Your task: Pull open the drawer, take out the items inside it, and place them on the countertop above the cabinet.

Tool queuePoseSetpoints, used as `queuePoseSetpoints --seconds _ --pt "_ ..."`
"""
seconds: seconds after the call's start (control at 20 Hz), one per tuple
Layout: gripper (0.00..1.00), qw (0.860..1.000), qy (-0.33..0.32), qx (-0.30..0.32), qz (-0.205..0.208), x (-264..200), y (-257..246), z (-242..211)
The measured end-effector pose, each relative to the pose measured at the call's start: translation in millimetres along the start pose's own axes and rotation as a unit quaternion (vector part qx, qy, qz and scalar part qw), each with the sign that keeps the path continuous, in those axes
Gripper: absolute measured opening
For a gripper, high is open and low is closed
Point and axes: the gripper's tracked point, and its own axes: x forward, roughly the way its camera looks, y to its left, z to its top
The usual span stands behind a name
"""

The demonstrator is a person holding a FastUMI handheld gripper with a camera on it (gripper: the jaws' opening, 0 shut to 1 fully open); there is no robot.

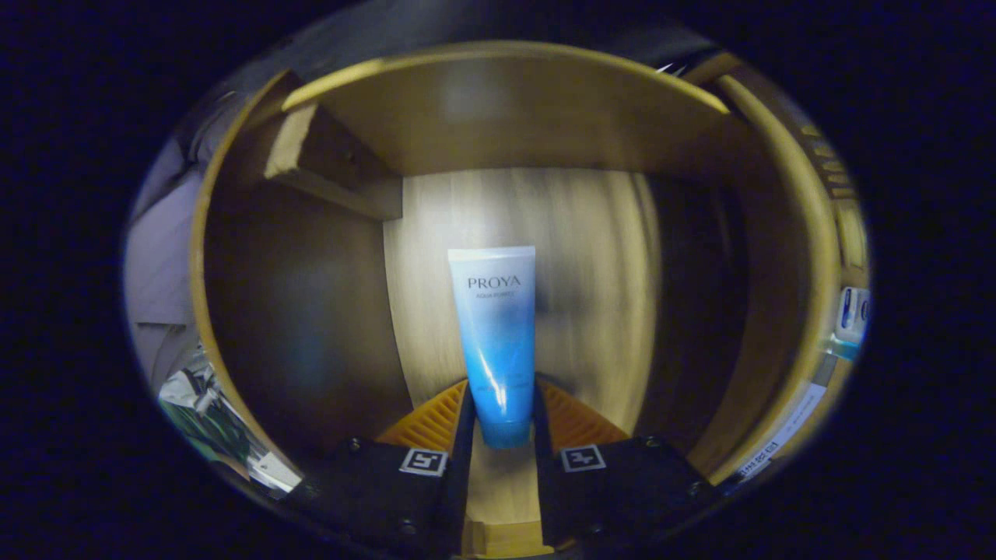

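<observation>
Gripper (501, 412) fingers are pinching the capped lower end of a blue-and-white plastic cosmetic tube (496, 334), one finger pressing on each side. Beyond the fingers, the tube is extending over the pale wood-grain floor of an open wooden drawer (591, 257), whose honey-coloured walls are rising behind the tube and curving around both its sides.

The tube (498, 334) stands inside the drawer (513, 101), its cap end between the closed jaws.
</observation>
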Motion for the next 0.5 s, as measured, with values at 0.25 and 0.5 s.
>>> queuePoseSetpoints --seconds 0.25,0.5 --pt "0.38 0.998 -0.034 0.035 -0.044 -39.6 -4.8 -12.3" --pt "0.38 0.987 -0.086 0.09 -0.098 -80.8 -6.8 -28.2"
